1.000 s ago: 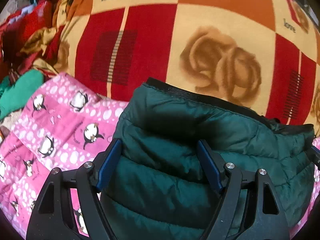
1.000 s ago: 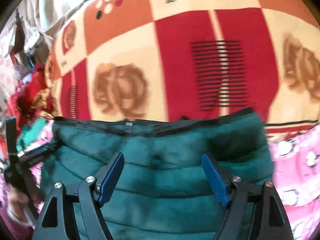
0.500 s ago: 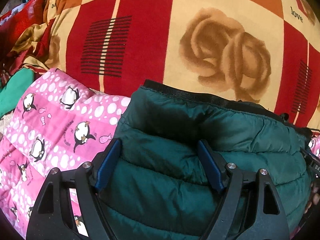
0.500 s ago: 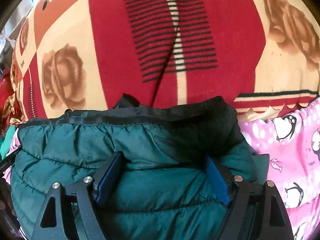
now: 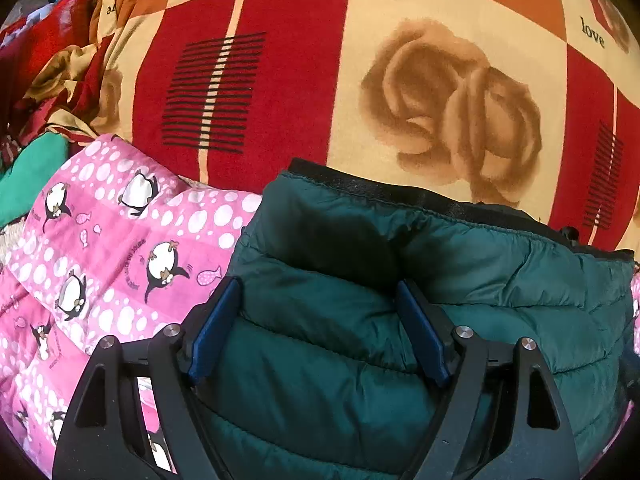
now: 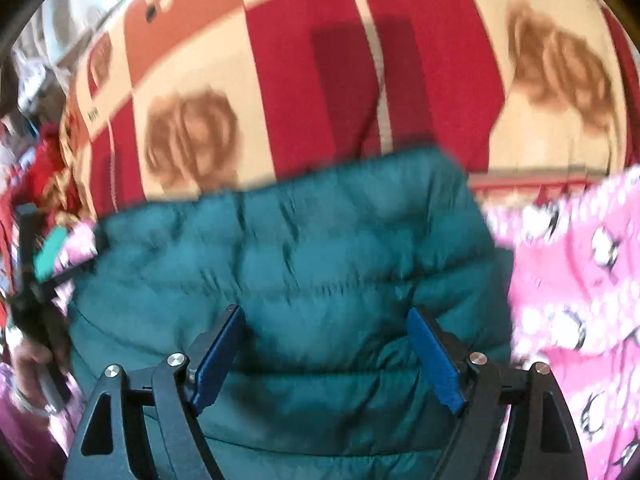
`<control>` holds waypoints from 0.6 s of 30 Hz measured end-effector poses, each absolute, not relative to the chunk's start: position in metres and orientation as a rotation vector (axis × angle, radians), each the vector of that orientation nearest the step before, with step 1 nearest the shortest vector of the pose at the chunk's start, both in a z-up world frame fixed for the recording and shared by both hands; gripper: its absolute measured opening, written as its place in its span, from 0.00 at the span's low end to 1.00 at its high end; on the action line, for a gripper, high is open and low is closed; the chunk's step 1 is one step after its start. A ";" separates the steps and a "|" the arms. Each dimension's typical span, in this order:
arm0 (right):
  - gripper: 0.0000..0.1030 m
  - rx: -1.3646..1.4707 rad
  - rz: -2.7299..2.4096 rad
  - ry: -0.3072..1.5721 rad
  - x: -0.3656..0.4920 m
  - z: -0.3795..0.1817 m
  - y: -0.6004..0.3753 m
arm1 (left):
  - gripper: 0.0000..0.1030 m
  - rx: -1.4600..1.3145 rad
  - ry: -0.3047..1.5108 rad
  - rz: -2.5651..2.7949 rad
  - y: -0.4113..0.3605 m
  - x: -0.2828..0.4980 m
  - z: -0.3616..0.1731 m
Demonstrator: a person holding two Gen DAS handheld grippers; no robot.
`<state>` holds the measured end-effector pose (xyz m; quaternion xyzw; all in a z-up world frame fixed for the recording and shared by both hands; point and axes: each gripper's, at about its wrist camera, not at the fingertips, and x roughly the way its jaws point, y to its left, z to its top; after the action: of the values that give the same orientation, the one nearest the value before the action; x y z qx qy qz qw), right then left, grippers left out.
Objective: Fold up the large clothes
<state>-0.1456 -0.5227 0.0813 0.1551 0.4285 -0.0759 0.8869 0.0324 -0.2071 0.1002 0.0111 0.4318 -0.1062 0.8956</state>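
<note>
- Far left: a heap (image 5: 52, 52) of red and gold cloth with a green piece, bunched at the blanket's edge. Little of the room shows beyond it.
- Quilt (image 5: 100, 240), pink with penguins, lies flat under the jacket's left side and shows again on its right (image 6: 580, 280).
- Left tool (image 5: 316, 288): jaws wide, straddling a puffy rib of the jacket (image 5: 480, 280). We see no pinch, so it reads as not holding.
- The jacket is dark green and quilted, and sits as a compact bundle on the quilt. Its black-trimmed edge faces the blanket (image 5: 280, 80).
- Right tool (image 6: 324, 312): jaws wide and just been opening. The jacket (image 6: 320, 240) is between them but not gripped. This view is blurred.
- At the left edge of the right view, a hand (image 6: 28, 360) holds the left tool.
- Step, as we judge it: a fold is just laid down and both tools are letting go.
- Next move likely calls for lifting clear without dragging the puffy fabric, then pressing it flat or taking an edge for another fold. The padding may spring back open.
- Surface: a soft blanket in red, cream and orange checks with roses and "love" print, probably a bed.
</note>
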 end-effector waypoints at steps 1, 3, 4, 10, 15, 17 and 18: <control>0.82 0.318 -0.158 0.880 -0.147 0.075 -0.524 | 0.78 0.027 0.893 -0.219 -0.207 0.032 0.101; 0.98 0.327 -0.145 0.858 -0.148 0.067 -0.522 | 0.78 0.032 0.893 -0.218 -0.208 0.030 0.102; 1.00 0.330 -0.130 0.857 -0.146 0.065 -0.520 | 0.78 0.032 0.896 -0.219 -0.207 0.029 0.103; 1.00 0.285 -0.142 0.942 -0.134 0.065 -0.511 | 0.78 0.001 0.887 -0.224 -0.193 0.012 0.118; 1.00 0.320 -0.132 0.898 -0.152 0.088 -0.508 | 0.78 -0.005 0.855 -0.254 -0.182 -0.012 0.134; 1.00 0.336 -0.151 0.891 -0.157 0.092 -0.508 | 0.78 -0.008 0.843 -0.262 -0.178 -0.021 0.139; 1.00 0.347 -0.158 0.912 -0.158 0.091 -0.508 | 0.78 -0.008 0.839 -0.268 -0.176 -0.025 0.142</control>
<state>-0.1581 -0.5081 0.0914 0.1666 0.4375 -0.0759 0.8804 -0.0247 -0.1761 0.1419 -0.0037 0.4062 -0.1298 0.9045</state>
